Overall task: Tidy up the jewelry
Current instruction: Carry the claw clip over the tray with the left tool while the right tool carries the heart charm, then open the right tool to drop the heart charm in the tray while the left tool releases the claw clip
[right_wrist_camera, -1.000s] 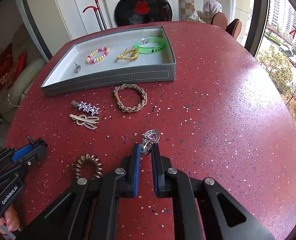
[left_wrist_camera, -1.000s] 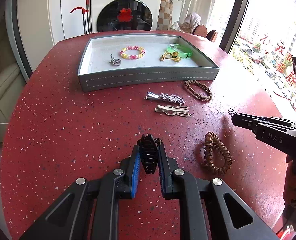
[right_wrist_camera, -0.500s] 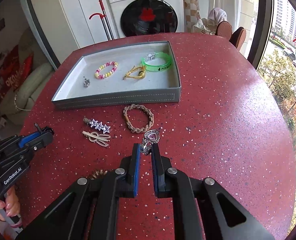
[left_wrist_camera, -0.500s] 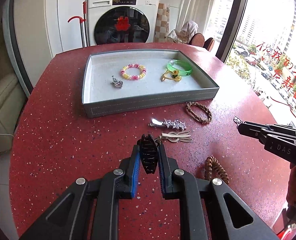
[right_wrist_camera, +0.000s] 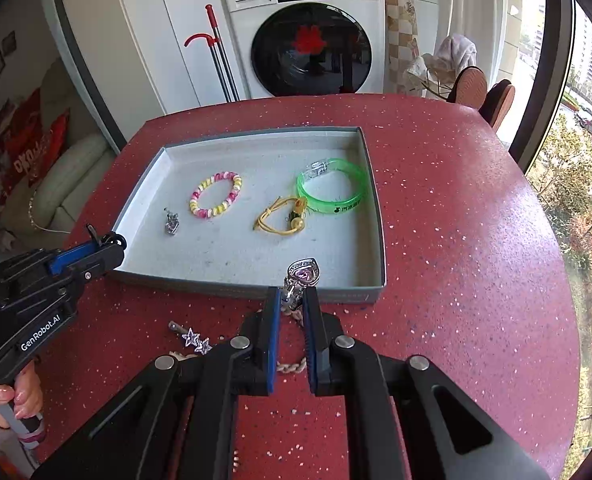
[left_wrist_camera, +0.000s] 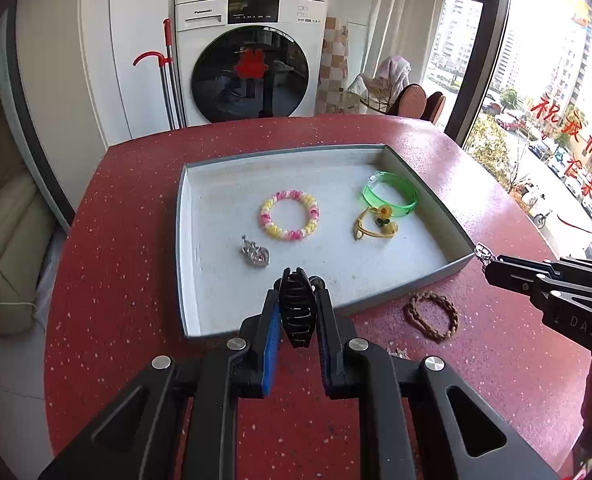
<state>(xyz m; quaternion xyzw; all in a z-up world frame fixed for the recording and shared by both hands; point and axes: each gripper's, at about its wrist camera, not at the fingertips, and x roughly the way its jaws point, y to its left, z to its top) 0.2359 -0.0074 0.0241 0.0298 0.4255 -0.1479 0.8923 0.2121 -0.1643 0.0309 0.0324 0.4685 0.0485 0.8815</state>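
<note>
the left gripper (left_wrist_camera: 296, 312) pinches a black claw hair clip (left_wrist_camera: 296, 308) between its blue-lined pads, the clip standing upright in the jaws above the near wall of the grey tray (left_wrist_camera: 184, 248). just ahead of it and to its left, on the tray's pale floor, lies a silver heart pendant (left_wrist_camera: 256, 254); further ahead sit a pink and yellow beaded bracelet (left_wrist_camera: 290, 215), a yellow cord bracelet (left_wrist_camera: 376, 224) and, beyond that, a green translucent bangle (left_wrist_camera: 390, 196) touching it. to the right of the left gripper, on the red speckled table (left_wrist_camera: 116, 240) just outside the tray, lies a brown braided bracelet (left_wrist_camera: 433, 316).

the right gripper (right_wrist_camera: 293, 300) is pressed together on a silver heart charm (right_wrist_camera: 302, 276), held over the tray's near wall. below and left of its fingers a star hair clip (right_wrist_camera: 194, 338) rests on the table. a hand (right_wrist_camera: 12, 396) grips the left gripper's handle at the left edge.
</note>
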